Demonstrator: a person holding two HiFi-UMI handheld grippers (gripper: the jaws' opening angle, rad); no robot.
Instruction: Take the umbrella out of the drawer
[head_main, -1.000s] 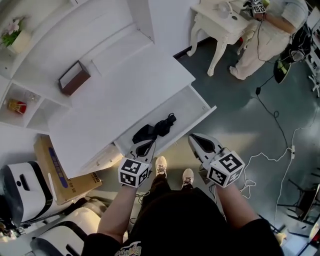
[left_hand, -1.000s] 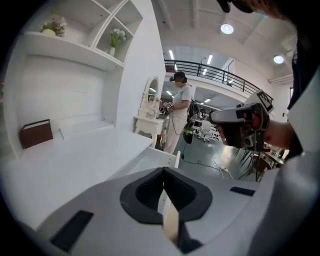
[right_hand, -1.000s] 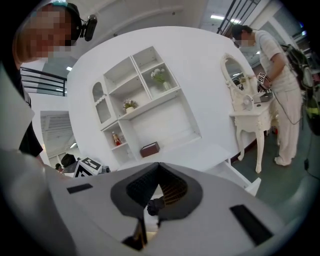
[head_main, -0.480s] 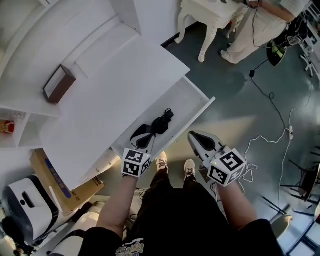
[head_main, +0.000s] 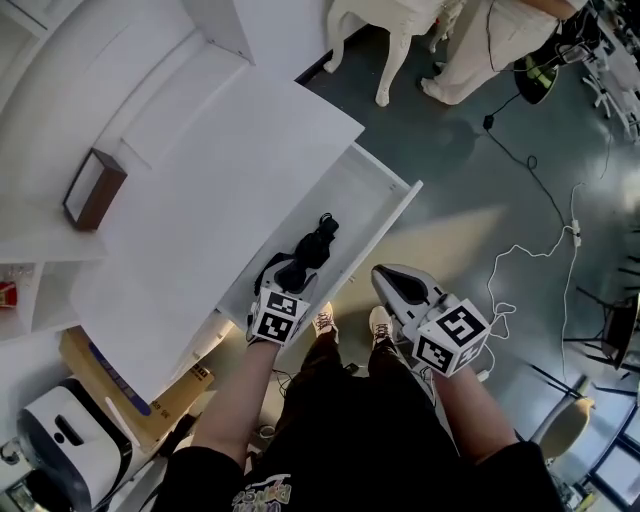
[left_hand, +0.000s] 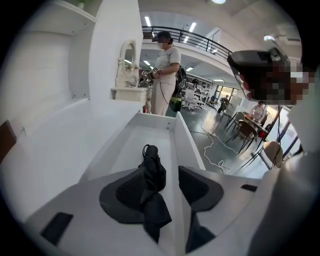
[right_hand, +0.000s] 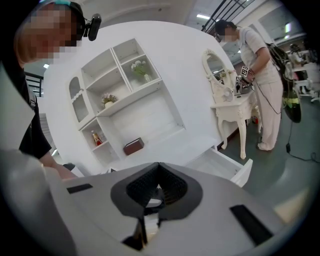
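The black folded umbrella (head_main: 312, 245) lies in the open white drawer (head_main: 352, 198) under the desk top. My left gripper (head_main: 284, 272) is down in the drawer at the umbrella's near end. In the left gripper view its jaws are opening, with the umbrella (left_hand: 151, 172) between them; the fabric rests against the left pad (left_hand: 122, 192) and stays clear of the other. That left gripper (left_hand: 161, 170) points steeply down. My right gripper (head_main: 386, 279) hangs outside the drawer front, over the floor. In its own view the right gripper (right_hand: 159, 167) has its pads together, holding nothing.
A brown box (head_main: 93, 188) sits on the white desk top (head_main: 200, 190). A cardboard box (head_main: 150, 398) and a white appliance (head_main: 65, 450) stand on the floor at the left. A white cable (head_main: 520, 262) trails right. Another person (head_main: 490, 40) stands by a white dressing table.
My left gripper has sunk from the drawer's front edge down onto the umbrella, and its jaws have gone from shut to apart. The right gripper has lowered slightly.
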